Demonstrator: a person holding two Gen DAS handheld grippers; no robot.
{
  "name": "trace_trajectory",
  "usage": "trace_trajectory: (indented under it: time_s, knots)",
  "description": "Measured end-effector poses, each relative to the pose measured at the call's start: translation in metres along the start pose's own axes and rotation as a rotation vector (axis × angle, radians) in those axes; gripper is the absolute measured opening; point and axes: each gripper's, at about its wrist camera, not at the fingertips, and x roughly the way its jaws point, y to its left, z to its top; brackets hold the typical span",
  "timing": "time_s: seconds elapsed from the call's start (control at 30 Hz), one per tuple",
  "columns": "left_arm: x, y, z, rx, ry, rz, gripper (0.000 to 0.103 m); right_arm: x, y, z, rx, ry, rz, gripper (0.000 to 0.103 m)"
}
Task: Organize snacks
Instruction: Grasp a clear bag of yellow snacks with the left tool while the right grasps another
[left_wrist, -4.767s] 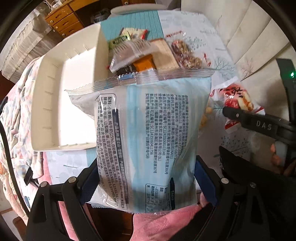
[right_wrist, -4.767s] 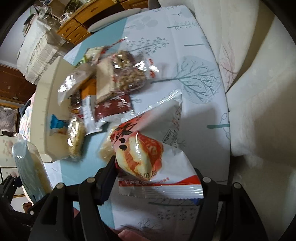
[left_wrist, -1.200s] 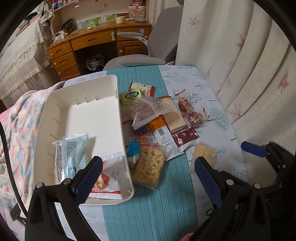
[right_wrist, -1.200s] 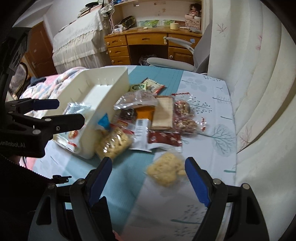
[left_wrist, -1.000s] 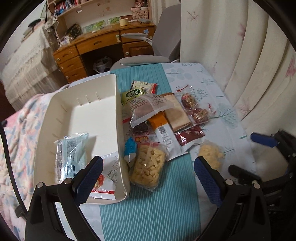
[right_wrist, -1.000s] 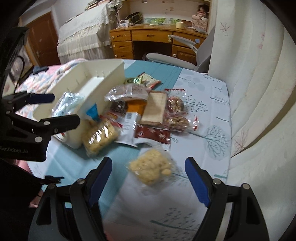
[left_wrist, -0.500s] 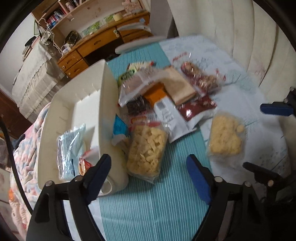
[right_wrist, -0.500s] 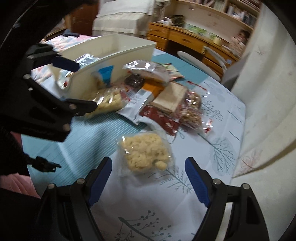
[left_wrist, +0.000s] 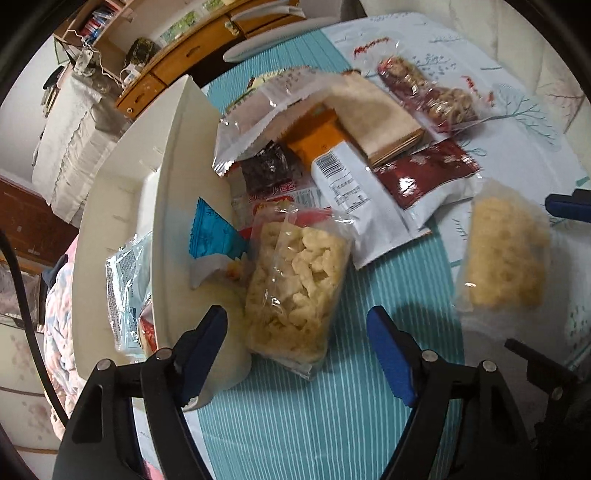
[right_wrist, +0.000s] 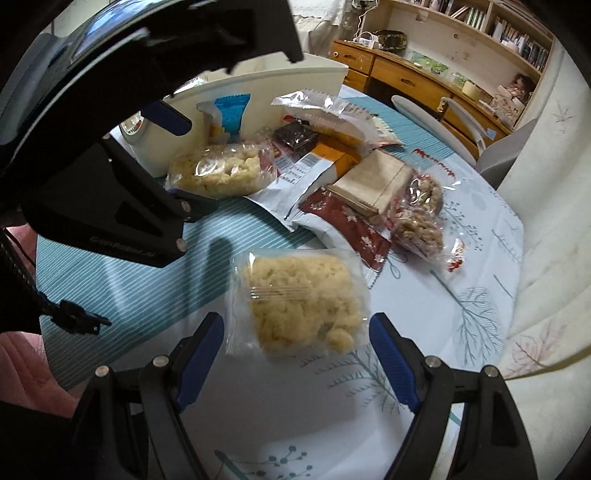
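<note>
We take the cream tray (left_wrist: 177, 155) as our landmark. Leaning against its near outer wall lies a clear bag of pale puffed pieces (left_wrist: 295, 288); our left gripper (left_wrist: 295, 354) hovers over its near end with the jaws closing, the bag between the blue pads but, as far as we can see, not yet pressed. Well away from the tray, on the white tree-print cloth, sits a second clear bag of crumbly yellow snack (right_wrist: 299, 302). Our right gripper (right_wrist: 297, 354) straddles its near edge, jaws spread wider than the bag and holding nothing.

We judge both bags light, soft and air-filled, with slick film that could slide between the pads and brittle contents that would crush under a hard squeeze. We would take each across its narrow width near the middle, pinching gently, or by the flat sealed edge.

Inside the tray a pale blue packet (left_wrist: 125, 273) and a red and white packet (left_wrist: 146, 328) already lie at the near end. Beyond the first bag, beside the tray, the pile holds a maroon sachet (left_wrist: 421, 173), a white pouch with a barcode (left_wrist: 351, 192) and a tan paper packet (left_wrist: 373, 114).

Red script on the clear nut bag (left_wrist: 428, 92) is too blurred to read. The left gripper's body, seen from the right wrist, carries pale lettering that we cannot make out in full.
</note>
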Motion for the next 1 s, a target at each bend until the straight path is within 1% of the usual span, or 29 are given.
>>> trace_trajectory:
  time_s: [0.1,0.17,0.3,0.43,0.5,0.63,0.77,0.93,1.0]
  knots:
    - [0.007,0.004,0.004,-0.012,0.024,0.000,0.077,0.007,-0.001,0.000,0.004,0.006,0.014,0.082]
    - [0.009,0.004,0.009,-0.003,0.025,0.009,0.077,0.009,-0.003,0.000,0.008,0.004,0.021,0.082]
    - [0.014,0.002,0.014,0.001,0.050,-0.020,0.077,0.013,-0.005,0.000,0.025,0.003,0.042,0.082]
    - [0.021,-0.003,0.021,0.024,0.077,-0.010,0.077,0.013,-0.007,-0.001,0.045,-0.005,0.063,0.082]
    - [0.022,-0.003,0.024,0.020,0.081,-0.017,0.077,0.014,-0.009,-0.002,0.052,-0.002,0.072,0.081]
    - [0.027,-0.001,0.030,0.039,0.095,-0.039,0.077,0.015,-0.012,-0.002,0.073,0.023,0.082,0.076]
    - [0.030,0.004,0.037,0.050,0.110,-0.060,0.077,0.014,-0.019,0.000,0.122,0.043,0.101,0.067]
    - [0.035,0.007,0.047,0.073,0.138,-0.073,0.077,0.011,-0.026,0.000,0.169,0.066,0.132,0.061]
    - [0.036,0.008,0.051,0.087,0.161,-0.080,0.077,0.011,-0.028,0.000,0.193,0.078,0.144,0.059]
